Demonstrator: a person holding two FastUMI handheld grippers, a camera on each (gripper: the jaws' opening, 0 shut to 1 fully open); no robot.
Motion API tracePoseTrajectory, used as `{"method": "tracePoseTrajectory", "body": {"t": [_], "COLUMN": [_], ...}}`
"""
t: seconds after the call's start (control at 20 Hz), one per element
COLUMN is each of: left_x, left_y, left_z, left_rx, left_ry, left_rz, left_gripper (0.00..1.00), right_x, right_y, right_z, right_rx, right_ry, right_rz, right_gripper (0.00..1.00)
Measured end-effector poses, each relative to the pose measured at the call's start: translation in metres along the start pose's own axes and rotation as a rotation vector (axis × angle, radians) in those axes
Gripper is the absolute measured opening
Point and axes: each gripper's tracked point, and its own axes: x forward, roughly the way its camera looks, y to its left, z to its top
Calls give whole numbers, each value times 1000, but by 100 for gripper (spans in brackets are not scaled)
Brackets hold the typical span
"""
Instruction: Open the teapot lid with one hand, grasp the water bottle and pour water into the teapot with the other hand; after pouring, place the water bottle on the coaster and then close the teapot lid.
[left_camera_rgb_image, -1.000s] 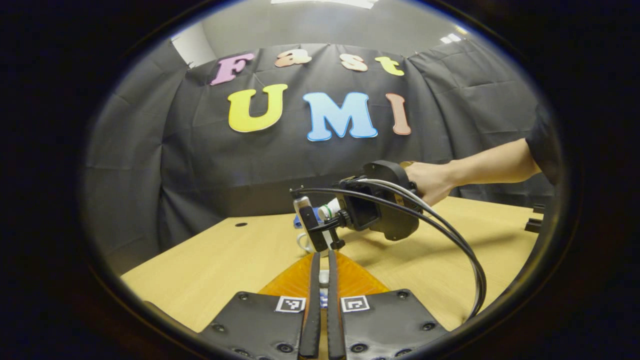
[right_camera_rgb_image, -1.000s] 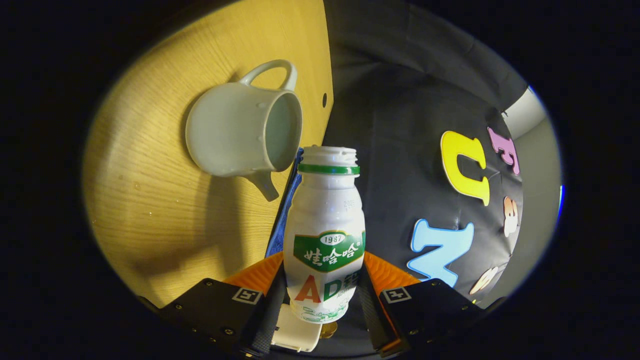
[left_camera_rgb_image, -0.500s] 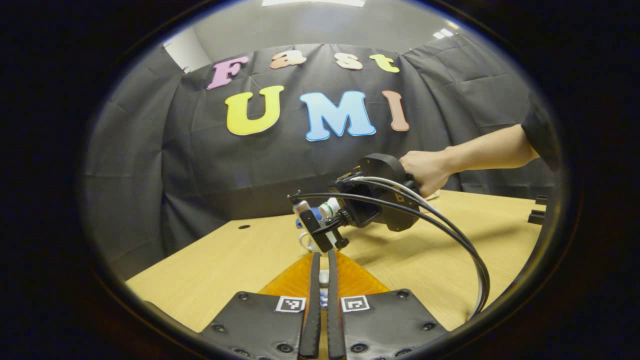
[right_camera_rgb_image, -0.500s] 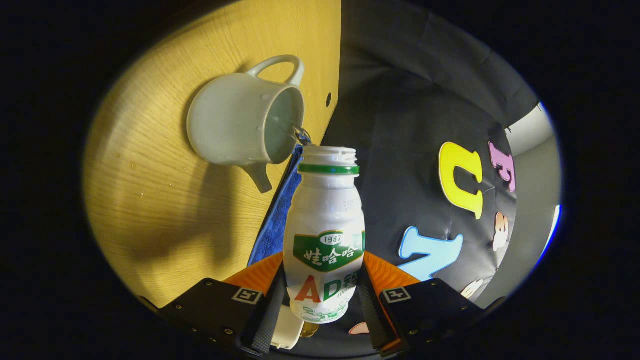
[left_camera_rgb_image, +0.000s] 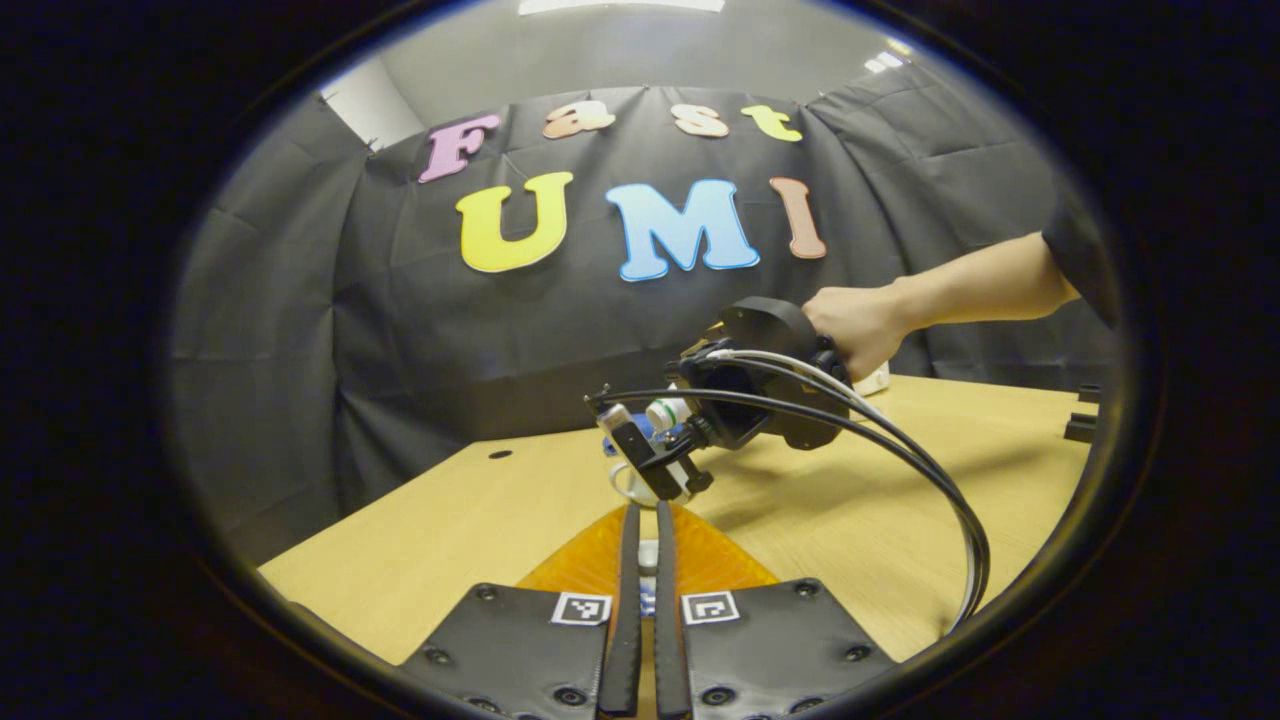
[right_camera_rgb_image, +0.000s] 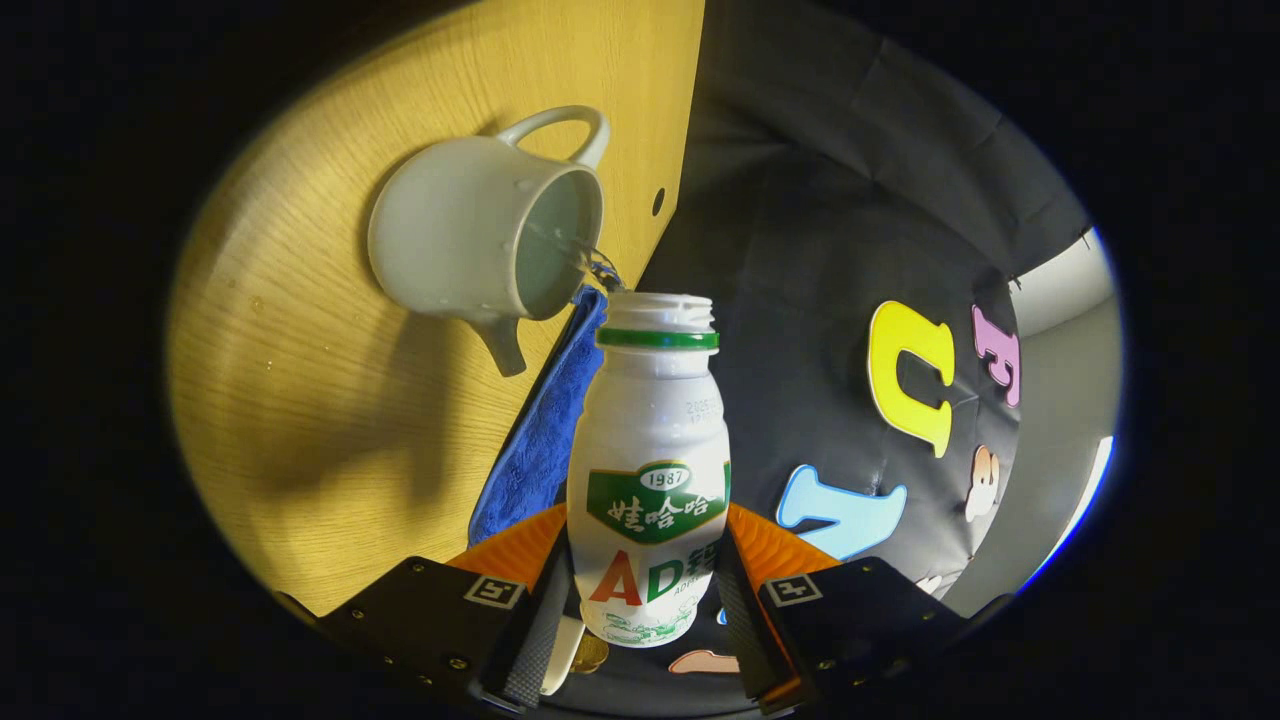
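Right hand-held gripper (right_camera_rgb_image: 640, 600) tips bottle (right_camera_rgb_image: 648, 470) over teapot (right_camera_rgb_image: 480, 240).

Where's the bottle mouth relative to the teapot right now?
In the right gripper view, the water bottle mouth sits just beside the open teapot rim, with a blue cloth beneath.

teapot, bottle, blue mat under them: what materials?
Teapot: likely glazed ceramic; pale, opaque, smooth with a soft sheen, thick rim and handle.
Water bottle: looks like opaque white plastic; moulded threaded neck, green ring, printed wrap.
Blue mat: seems fabric, maybe terry; matte, nubby texture, limp edge.
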Motion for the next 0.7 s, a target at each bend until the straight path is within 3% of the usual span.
{"method": "tracePoseTrajectory", "body": {"t": [0.7], "left_x": [-3], "left_y": [-1], "left_z": [-1], "left_rx": [7], "left_ry": [3], "left_rz": [2], "left_gripper": [16], "right_x": [0], "right_y": [-8], "right_z": [-4], "right_rx": [-102], "right_ry": [-5], "right_rz": [-15], "right_gripper": [72]}}
